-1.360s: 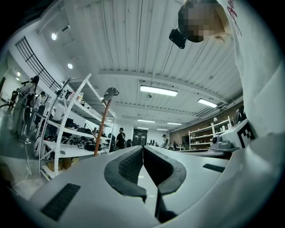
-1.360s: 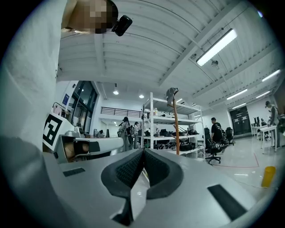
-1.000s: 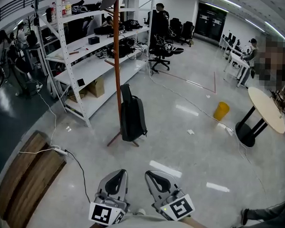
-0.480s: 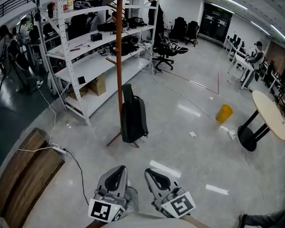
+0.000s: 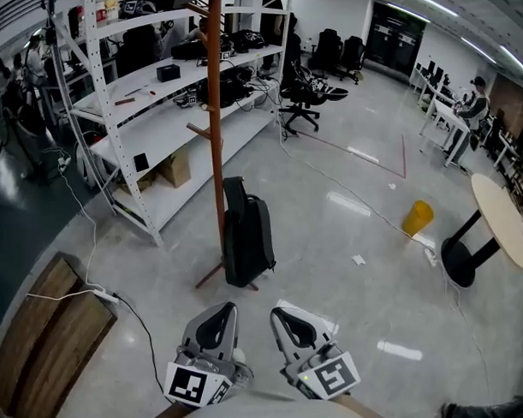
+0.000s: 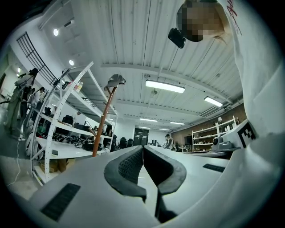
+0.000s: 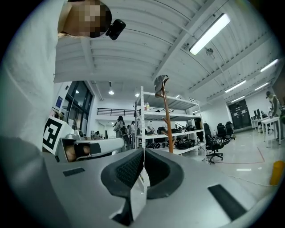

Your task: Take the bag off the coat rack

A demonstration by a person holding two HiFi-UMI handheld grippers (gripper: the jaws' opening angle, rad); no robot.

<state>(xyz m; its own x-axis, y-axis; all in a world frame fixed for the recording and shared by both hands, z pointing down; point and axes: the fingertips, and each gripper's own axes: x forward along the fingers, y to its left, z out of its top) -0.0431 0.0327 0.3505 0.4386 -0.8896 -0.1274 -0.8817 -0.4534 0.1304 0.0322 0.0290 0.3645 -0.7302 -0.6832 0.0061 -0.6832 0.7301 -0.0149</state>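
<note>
Left tongs (image 5: 220, 321) and right tongs (image 5: 287, 325) sit side by side close to my body, both pressed shut on nothing. Well ahead, roughly between their lines and, I judge, slightly nearer the left, the black fabric backpack (image 5: 246, 238) stands upright, long axis vertical, against the reddish-brown wooden coat rack pole (image 5: 214, 134), low by its base.

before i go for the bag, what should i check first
1. Bag in sight beside the coat rack pole: ok
2. Left hand-held gripper empty: ok
3. Right hand-held gripper empty: ok
4. Jaws open for a grasp: not ok, both shut
5. Bag within reach: not ok, open floor lies between
6. How the bag is attached to the rack: cannot tell
</note>
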